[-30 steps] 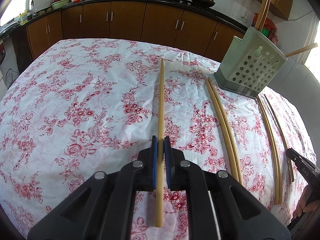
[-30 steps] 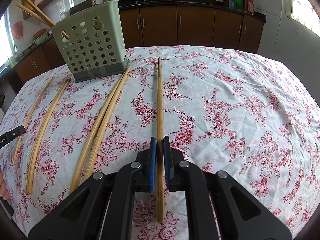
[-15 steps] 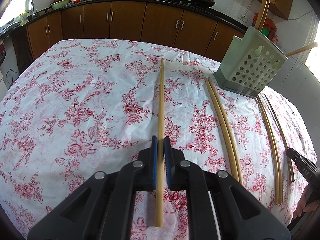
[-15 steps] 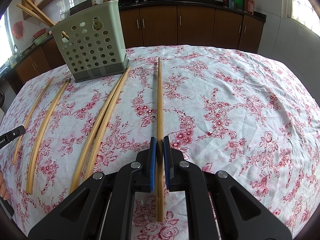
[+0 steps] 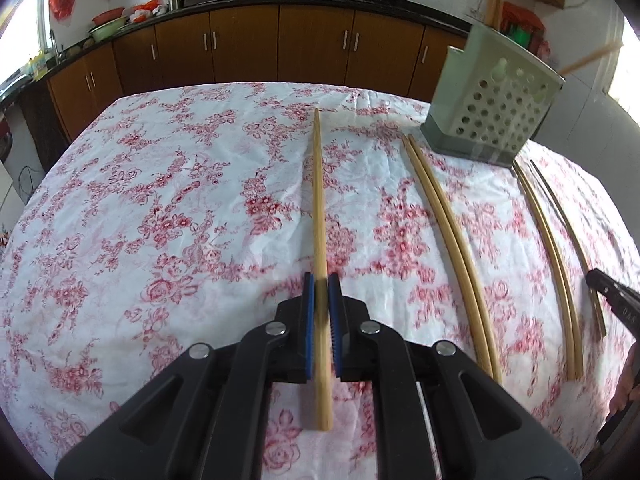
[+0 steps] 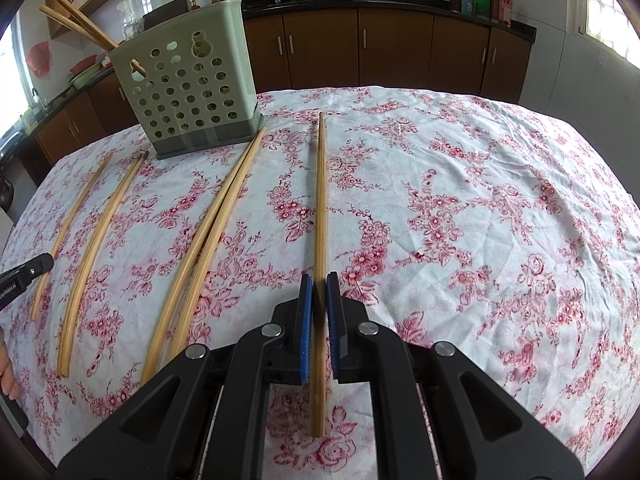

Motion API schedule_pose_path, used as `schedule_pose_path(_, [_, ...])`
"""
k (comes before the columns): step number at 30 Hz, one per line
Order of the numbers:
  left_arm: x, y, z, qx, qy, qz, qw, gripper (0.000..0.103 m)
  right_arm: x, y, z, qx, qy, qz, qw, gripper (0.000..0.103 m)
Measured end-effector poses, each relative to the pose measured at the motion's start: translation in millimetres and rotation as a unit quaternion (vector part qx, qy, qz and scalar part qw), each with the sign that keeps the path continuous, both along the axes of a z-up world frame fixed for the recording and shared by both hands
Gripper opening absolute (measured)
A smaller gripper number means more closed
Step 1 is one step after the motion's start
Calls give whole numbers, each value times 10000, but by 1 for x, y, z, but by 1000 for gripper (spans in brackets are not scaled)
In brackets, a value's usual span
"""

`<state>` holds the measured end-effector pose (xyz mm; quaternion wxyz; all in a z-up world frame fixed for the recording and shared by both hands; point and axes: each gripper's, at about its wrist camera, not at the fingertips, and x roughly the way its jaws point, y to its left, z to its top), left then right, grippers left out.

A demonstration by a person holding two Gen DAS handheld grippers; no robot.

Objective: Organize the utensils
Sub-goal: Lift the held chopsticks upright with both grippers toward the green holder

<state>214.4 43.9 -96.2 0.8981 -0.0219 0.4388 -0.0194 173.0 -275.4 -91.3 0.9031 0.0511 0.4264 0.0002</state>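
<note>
Two grippers each pinch one chopstick: the left gripper its chopstick, the right gripper its chopstick, jaws pressed on the wood. Lift both level, then tip them into the holder.

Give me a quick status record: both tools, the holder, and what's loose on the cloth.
left tool: closed on left-held chopstick
right tool: closed on right-held chopstick
holder: upright on the tablecloth, stored chopsticks sticking out
loose pair: flat, side by side, tips near the holder base
two single chopsticks: flat, apart from each other, beyond the pair
</note>
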Motion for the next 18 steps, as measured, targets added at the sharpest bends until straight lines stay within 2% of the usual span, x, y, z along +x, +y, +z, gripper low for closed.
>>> schedule_pose_path(4, [-5,-5,0,208,-42,-74,9997,8,-1,0,0,1,-36,9,10000,8])
schedule_pose_path(7, [-4,-4,6,140,25,-131,9998,8,-3,-2,9,49,-155,-34,9999,8])
schedule_pose_path(13, [-12,8,64,-227,-661,-112,9975,8,-17,-10,68,-36,-1054,-110,9944,8])
schedule_pose_path(18, [-16,16,114,-551,-1245,-61,9907,8,-22,-16,100,41,-1559,-175,9876,8])
